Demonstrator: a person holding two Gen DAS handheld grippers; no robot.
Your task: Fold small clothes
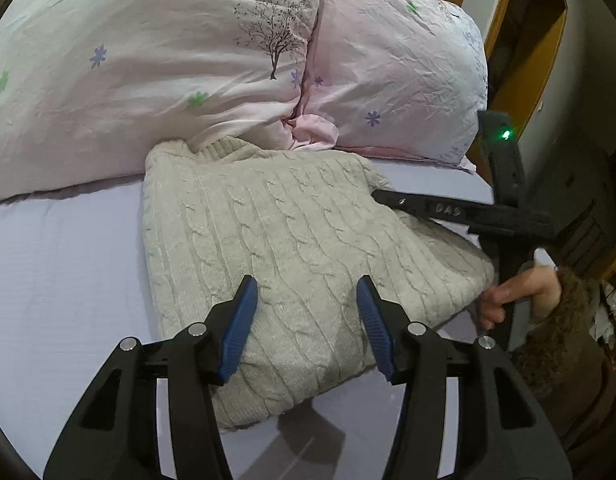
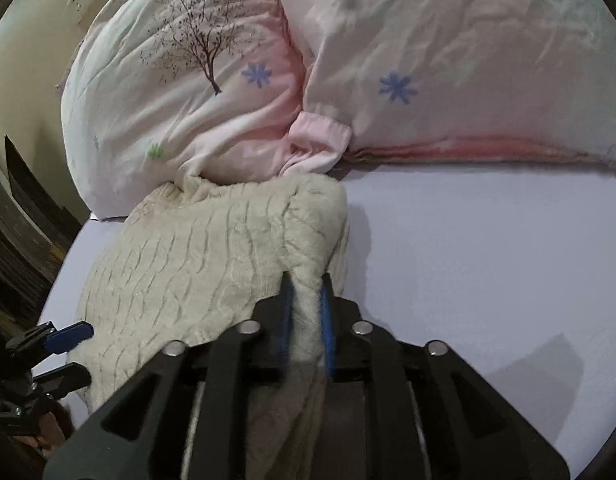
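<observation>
A cream cable-knit sweater (image 1: 284,248) lies partly folded on the pale lilac bed sheet (image 1: 60,280). My left gripper (image 1: 306,292) is open, its blue pads hovering over the sweater's near part, holding nothing. My right gripper (image 2: 306,296) is shut on a fold of the sweater (image 2: 212,264) at its right edge and lifts that edge a little. The right gripper also shows in the left wrist view (image 1: 459,212), reaching in from the right with the person's hand (image 1: 519,288) behind it. The left gripper shows at the lower left of the right wrist view (image 2: 64,354).
A pink-and-white floral duvet (image 1: 148,64) is bunched along the back of the bed, touching the sweater's collar. A pillow (image 1: 395,72) lies to its right. A wooden bed frame (image 1: 547,40) stands at the far right. Bare sheet (image 2: 487,260) lies right of the sweater.
</observation>
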